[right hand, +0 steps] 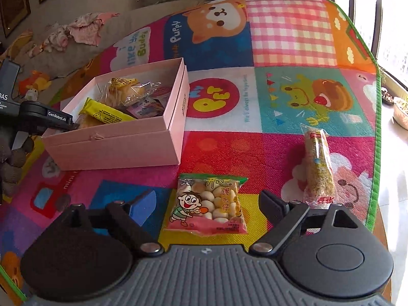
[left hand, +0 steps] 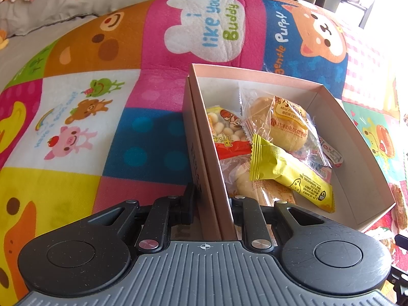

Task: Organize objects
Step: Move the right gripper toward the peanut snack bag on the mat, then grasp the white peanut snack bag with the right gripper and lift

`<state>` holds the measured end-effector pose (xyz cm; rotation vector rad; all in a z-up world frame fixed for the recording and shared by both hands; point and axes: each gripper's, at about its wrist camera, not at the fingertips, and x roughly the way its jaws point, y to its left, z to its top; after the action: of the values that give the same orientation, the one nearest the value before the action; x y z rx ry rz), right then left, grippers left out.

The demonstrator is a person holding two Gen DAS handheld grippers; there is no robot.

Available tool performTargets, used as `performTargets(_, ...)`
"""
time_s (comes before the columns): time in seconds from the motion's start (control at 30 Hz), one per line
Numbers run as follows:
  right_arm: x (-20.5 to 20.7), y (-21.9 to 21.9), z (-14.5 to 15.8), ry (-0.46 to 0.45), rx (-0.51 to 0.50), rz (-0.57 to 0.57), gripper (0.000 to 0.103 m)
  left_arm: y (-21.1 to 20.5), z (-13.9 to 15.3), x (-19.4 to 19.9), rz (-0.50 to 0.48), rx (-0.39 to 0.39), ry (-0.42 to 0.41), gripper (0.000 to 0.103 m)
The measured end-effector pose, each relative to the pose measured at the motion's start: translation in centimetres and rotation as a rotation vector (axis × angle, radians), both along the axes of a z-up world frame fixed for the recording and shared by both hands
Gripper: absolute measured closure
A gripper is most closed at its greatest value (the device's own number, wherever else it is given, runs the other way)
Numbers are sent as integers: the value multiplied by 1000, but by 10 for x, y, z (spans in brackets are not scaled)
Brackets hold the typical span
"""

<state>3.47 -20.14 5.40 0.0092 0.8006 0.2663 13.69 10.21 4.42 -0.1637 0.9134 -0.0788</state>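
Note:
A pink cardboard box [left hand: 357, 153] sits on the colourful play mat and holds several wrapped snacks: a yellow bar [left hand: 290, 172], a bread bun [left hand: 283, 125] and a bag of small biscuits [left hand: 225, 130]. My left gripper [left hand: 213, 204] is shut on the box's near wall. The box also shows in the right wrist view [right hand: 122, 148], with the left gripper at its left end [right hand: 51, 119]. My right gripper [right hand: 206, 201] is open, its fingers on either side of a biscuit bag [right hand: 209, 204] lying on the mat. A long rice bar [right hand: 318, 165] lies to the right.
The mat's green edge [right hand: 372, 102] runs along the right, with floor and a window beyond. Baby clothes [right hand: 76, 30] lie on grey bedding behind the mat. A dark stuffed toy [right hand: 12, 163] sits at the left.

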Motion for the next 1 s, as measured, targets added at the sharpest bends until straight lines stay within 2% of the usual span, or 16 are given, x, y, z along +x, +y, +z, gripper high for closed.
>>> performTargets(0.3, 6, 11, -13, 12, -32, -7, 17, 1, -1, 1, -4, -5, -1, 82)
performTargets(0.43, -1, 15, -9, 8, -43, 19, 42, 0, 0, 1, 0, -3, 0, 83)
performTargets(0.6, -12, 20, -5, 41, -14, 30, 43, 1, 0, 1, 0, -9, 2, 82)
performTargets(0.73, -27, 28, 4, 52, 26, 83, 44, 2, -1, 1, 1, -14, 1, 82)
performTargets(0.87, -42, 37, 24, 19, 40, 133, 44, 3, -1, 1, 3, -20, -2, 82)
performTargets(1.0, -51, 45, 50, -51, 56, 162, 44, 3, -1, 0, 2, -23, -2, 82)
